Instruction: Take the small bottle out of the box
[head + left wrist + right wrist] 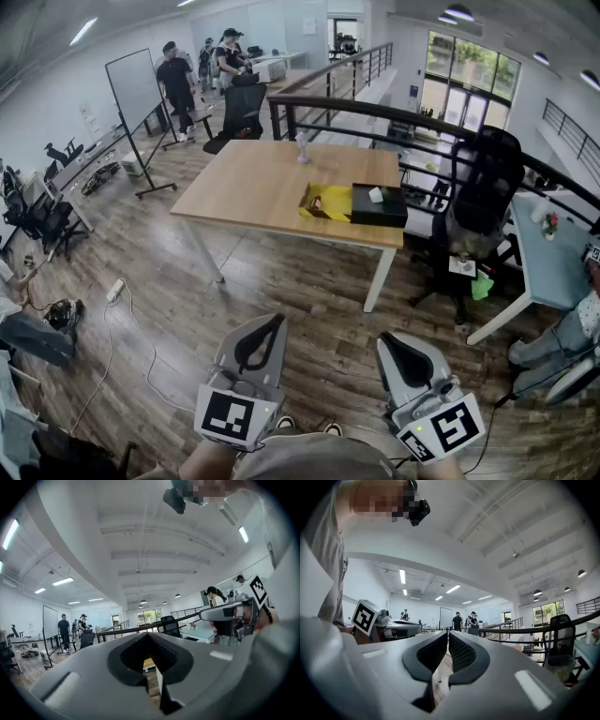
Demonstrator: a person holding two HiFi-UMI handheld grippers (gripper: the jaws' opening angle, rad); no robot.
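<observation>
Far ahead in the head view stands a wooden table (253,187). On its right part lies a yellow box (333,201), lying open, next to a dark box (380,208). A small dark-red thing (317,202) lies in the yellow box; I cannot tell whether it is the bottle. A small white thing (376,195) rests on the dark box. Both grippers are held low, close to the body and far from the table. The left gripper (272,323) (149,638) is shut and holds nothing. The right gripper (389,342) (446,635) also has its jaws together with nothing between them.
A pale upright thing (303,150) stands near the table's far edge. A black office chair (483,178) is at the table's right, another (242,112) behind it. A whiteboard (134,89), a black railing (375,111), people at the back, a floor power strip (115,291) and a light table (553,253) surround the wood floor.
</observation>
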